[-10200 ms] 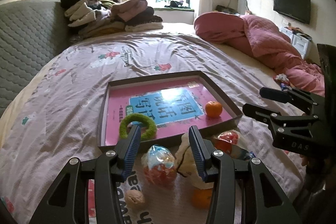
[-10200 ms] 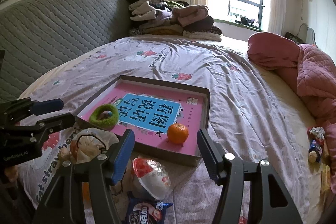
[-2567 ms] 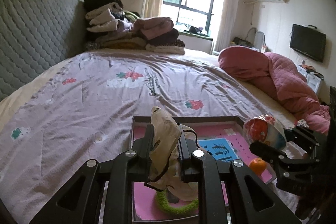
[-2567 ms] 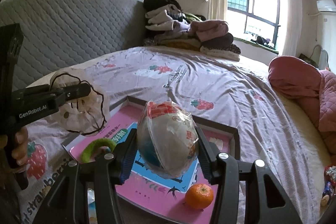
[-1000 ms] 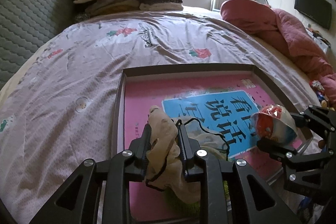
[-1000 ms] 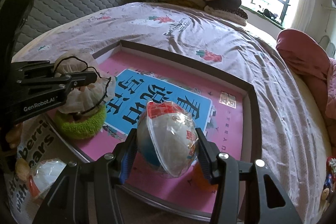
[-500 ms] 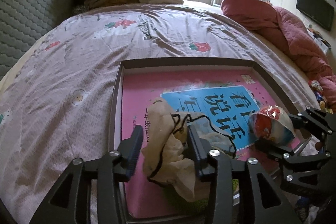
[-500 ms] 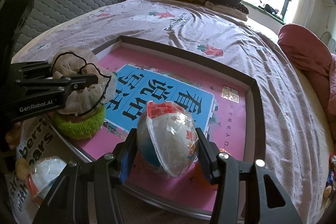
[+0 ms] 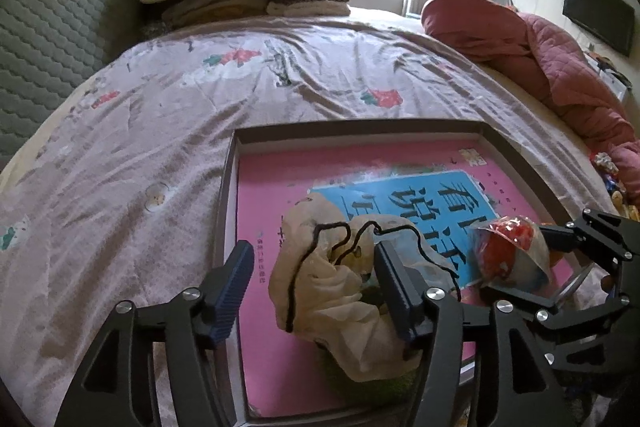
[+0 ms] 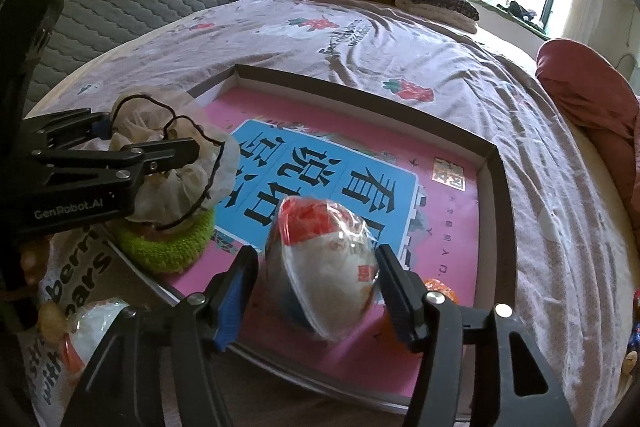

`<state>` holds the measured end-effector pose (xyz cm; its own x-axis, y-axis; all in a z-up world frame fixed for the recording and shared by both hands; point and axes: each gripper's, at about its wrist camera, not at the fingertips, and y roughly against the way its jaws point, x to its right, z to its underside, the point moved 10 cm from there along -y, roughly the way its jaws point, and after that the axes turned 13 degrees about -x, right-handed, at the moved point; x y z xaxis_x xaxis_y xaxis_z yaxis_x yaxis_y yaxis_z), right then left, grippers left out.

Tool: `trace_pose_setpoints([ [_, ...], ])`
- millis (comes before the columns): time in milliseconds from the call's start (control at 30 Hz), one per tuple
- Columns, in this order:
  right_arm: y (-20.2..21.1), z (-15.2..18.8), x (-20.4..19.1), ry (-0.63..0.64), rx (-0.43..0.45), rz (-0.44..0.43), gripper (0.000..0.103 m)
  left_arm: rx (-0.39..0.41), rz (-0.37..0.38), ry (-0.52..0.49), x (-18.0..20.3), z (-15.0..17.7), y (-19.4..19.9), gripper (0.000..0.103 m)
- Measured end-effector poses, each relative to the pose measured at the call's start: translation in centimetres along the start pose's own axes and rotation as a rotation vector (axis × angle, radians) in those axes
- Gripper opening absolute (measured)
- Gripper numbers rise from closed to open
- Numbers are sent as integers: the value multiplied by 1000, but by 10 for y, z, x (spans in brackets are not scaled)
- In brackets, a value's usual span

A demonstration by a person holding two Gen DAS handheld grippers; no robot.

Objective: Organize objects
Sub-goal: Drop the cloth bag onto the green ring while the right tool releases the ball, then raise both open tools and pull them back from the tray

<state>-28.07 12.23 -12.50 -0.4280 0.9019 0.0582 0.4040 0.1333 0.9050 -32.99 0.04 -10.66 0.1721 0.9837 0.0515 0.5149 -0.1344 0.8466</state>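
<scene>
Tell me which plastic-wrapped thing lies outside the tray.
The clear wrapped packet on the bedsheet by the tray's near-left corner; the red-and-white wrapped bowl is over the tray.

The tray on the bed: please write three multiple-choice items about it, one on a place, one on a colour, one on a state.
1. Where does the cream cloth pouch rest?
A. on the green knitted ring
B. on the pink quilt
C. outside the tray

2. What colour is the tray's printed centre panel?
A. yellow
B. blue
C. black

3. How does the left gripper stand?
A. shut on the pouch
B. out of view
C. open, its fingers just parted

Answers: 1 A, the ring shows under the pouch. 2 B, a blue panel on the pink sheet. 3 C, a gap shows beside the pouch.
</scene>
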Motion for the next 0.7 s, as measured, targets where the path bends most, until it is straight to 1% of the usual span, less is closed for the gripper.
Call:
trace_pose_setpoints([
  [67,1,0,0,-6,0,-6,61,18,-2,-3,0,-3,4,71],
  [133,2,-1,2,-18,2,-15,61,34,-6,-4,0,-5,7,74],
  [300,7,-3,2,-31,11,-24,61,73,-35,-10,-2,-10,16,75],
  [467,14,-6,2,-37,29,-36,61,119,-103,-31,-5,-15,27,76],
  [700,19,-9,1,-40,41,-39,61,160,-95,-28,-4,-19,42,77],
])
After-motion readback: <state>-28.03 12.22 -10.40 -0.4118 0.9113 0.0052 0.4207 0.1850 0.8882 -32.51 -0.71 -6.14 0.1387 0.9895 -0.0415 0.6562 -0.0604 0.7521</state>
